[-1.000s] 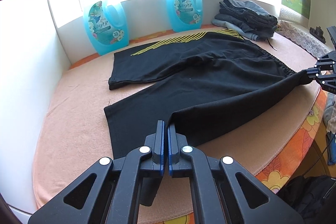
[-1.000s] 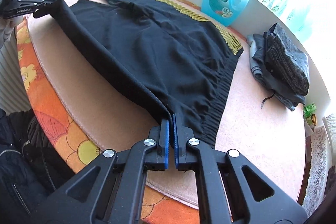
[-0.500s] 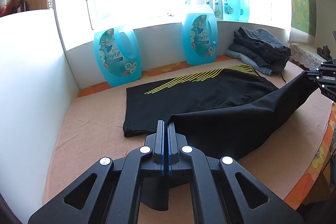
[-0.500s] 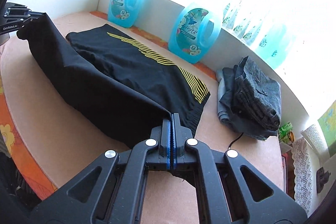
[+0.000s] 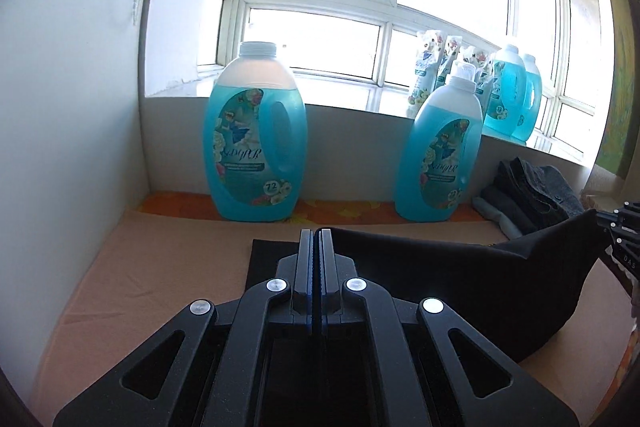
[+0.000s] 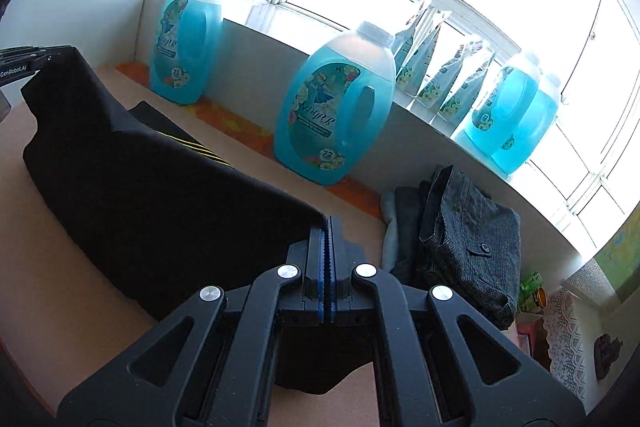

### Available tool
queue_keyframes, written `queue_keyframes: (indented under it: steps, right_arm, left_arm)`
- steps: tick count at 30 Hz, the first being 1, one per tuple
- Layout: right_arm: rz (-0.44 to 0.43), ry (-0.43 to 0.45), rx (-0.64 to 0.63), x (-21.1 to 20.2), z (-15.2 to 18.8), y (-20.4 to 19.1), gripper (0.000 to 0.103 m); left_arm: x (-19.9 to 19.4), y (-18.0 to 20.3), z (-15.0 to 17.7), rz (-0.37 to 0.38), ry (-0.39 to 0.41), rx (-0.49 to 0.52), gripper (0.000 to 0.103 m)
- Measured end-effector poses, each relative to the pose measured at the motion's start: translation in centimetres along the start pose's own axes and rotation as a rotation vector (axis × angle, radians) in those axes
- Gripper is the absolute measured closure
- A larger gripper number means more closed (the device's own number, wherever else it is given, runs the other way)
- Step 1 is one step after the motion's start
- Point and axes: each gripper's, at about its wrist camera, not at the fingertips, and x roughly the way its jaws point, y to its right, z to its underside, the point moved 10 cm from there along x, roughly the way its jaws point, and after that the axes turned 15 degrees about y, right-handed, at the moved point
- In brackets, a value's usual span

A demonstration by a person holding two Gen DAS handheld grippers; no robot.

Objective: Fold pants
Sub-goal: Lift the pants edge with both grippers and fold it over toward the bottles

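The black pants (image 5: 460,279) with yellow stripes (image 6: 192,145) lie on the peach-covered table (image 5: 168,267). My left gripper (image 5: 314,237) is shut on the near leg's hem edge and holds it lifted above the far leg. My right gripper (image 6: 330,225) is shut on the same leg's waist end, also lifted. The black cloth (image 6: 152,203) hangs stretched between the two grippers, over the flat far leg. The right gripper shows at the right edge of the left wrist view (image 5: 624,235); the left gripper shows at the left edge of the right wrist view (image 6: 24,61).
Two large blue detergent bottles (image 5: 256,143) (image 5: 440,155) stand against the back ledge. More bottles and pouches (image 6: 512,115) stand on the windowsill. A stack of folded dark clothes (image 6: 460,239) lies at the table's right. A white wall (image 5: 60,107) bounds the left side.
Both grippers have carried the near pant leg up and away toward the window, folding it over the far leg. The cameras now sit much closer to the bottles.
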Motion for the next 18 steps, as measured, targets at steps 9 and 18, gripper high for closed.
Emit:
queue_keyframes:
  steps: [9,18]
  right_arm:
    - [-0.019,-0.110,0.040,9.2,2.2,0.9,0.102]
    - [-0.061,-0.255,0.032,15.3,9.2,-0.6,0.102]
  left_arm:
    - [7.3,-1.4,1.2,-0.016,-0.096,0.085,0.102]
    - [10.9,-2.3,5.2,0.067,-0.241,0.146,0.102]
